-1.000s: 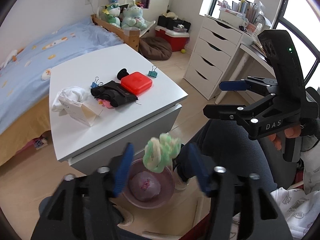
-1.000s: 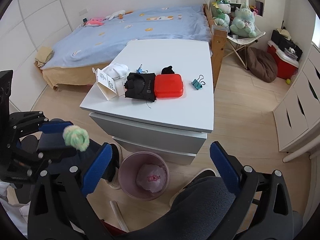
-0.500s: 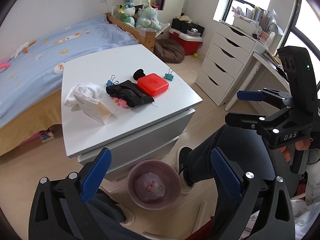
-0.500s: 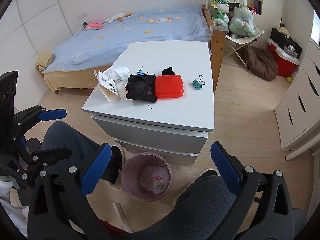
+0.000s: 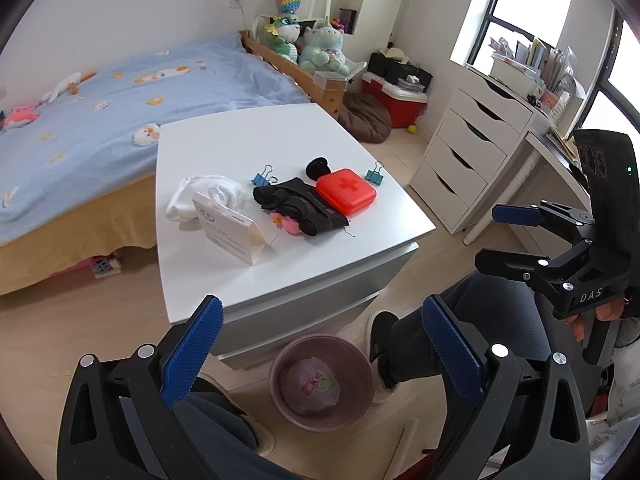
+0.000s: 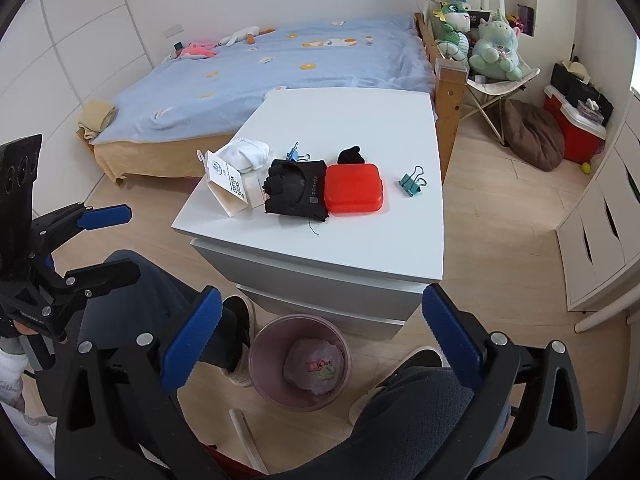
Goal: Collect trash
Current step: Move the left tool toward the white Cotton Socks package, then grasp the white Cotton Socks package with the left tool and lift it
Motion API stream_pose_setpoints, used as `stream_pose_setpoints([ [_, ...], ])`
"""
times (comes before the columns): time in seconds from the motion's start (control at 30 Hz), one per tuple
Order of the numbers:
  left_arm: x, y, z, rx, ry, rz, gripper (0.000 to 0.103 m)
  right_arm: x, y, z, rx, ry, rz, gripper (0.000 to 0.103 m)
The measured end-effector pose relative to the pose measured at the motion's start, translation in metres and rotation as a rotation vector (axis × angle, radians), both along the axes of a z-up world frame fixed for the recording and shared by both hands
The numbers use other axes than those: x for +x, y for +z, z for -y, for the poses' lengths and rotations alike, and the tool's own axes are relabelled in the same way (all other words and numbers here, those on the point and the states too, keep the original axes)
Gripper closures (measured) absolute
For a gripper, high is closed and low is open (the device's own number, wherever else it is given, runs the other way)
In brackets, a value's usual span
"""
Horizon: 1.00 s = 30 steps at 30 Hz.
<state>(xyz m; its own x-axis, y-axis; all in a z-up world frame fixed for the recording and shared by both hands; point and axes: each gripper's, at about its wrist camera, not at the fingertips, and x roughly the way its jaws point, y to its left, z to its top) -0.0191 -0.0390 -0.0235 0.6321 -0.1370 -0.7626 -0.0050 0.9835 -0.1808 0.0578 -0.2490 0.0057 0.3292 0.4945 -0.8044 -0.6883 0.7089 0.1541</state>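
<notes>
Left wrist view: the left gripper (image 5: pixel 322 354) stands with its blue-padded jaws spread wide, having just been opening, and nothing lies between them. Below it, on the wooden floor against the white drawer table (image 5: pixel 224 136), sits the pink wastebasket (image 5: pixel 322 380), with a crumpled bag and a small green-and-pink scrap of trash (image 5: pixel 318 384) inside. The right gripper (image 5: pixel 500 236), at the right edge, carries the letters "DAS" on its black body; its jaws are also apart and empty. On the table lie a red case (image 5: pixel 346 196) marked with a cross, black gloves (image 5: pixel 300 208), a white card package (image 5: pixel 230 232), white socks (image 5: pixel 200 196) and two binder clips (image 5: pixel 374 174). The person's dark-trousered leg (image 5: pixel 472 320) stands beside the wastebasket.

Right wrist view: the right gripper (image 6: pixel 318 326) hangs open over the wastebasket (image 6: pixel 264 344), the trash (image 6: pixel 322 372) visible within. The card package (image 6: pixel 230 188) reads "COTTON SOCKS". The gloves (image 6: pixel 294 192) bear a small logo too blurred to read. The left gripper (image 6: pixel 116 244) shows at the left, open.
</notes>
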Motion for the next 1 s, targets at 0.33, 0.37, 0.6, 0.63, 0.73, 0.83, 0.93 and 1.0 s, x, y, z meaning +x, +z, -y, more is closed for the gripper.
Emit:
stream_pose_setpoints([
  [0.33, 0.025, 0.009, -0.035, 0.027, 0.022, 0.022, 0.007, 0.023, 0.009, -0.022, 0.002, 0.046, -0.004, 0.004],
  [0.37, 0.029, 0.008, -0.036, 0.026, 0.018, 0.021, 0.007, 0.026, 0.010, -0.024, 0.004, 0.049, -0.007, 0.004],
  [0.6, 0.054, -0.001, -0.052, 0.031, -0.037, 0.000, 0.007, 0.035, 0.010, -0.035, -0.002, 0.062, -0.013, 0.004],
  [0.63, 0.058, -0.003, -0.055, 0.034, -0.044, -0.004, 0.007, 0.036, 0.009, -0.036, -0.003, 0.064, -0.016, 0.004],
  [0.73, 0.068, -0.007, -0.060, 0.026, -0.072, -0.011, 0.007, 0.037, 0.007, -0.037, -0.009, 0.066, -0.024, 0.004],
  [0.83, 0.077, -0.014, -0.062, 0.037, -0.129, -0.015, 0.007, 0.039, 0.005, -0.038, -0.011, 0.062, -0.029, 0.004],
  [0.93, 0.086, -0.023, -0.061, 0.082, -0.192, -0.026, 0.007, 0.039, 0.005, -0.037, -0.011, 0.057, -0.030, 0.004],
  [1.0, 0.091, -0.028, -0.060, 0.112, -0.225, -0.028, 0.007, 0.040, 0.005, -0.037, -0.010, 0.053, -0.032, 0.004],
])
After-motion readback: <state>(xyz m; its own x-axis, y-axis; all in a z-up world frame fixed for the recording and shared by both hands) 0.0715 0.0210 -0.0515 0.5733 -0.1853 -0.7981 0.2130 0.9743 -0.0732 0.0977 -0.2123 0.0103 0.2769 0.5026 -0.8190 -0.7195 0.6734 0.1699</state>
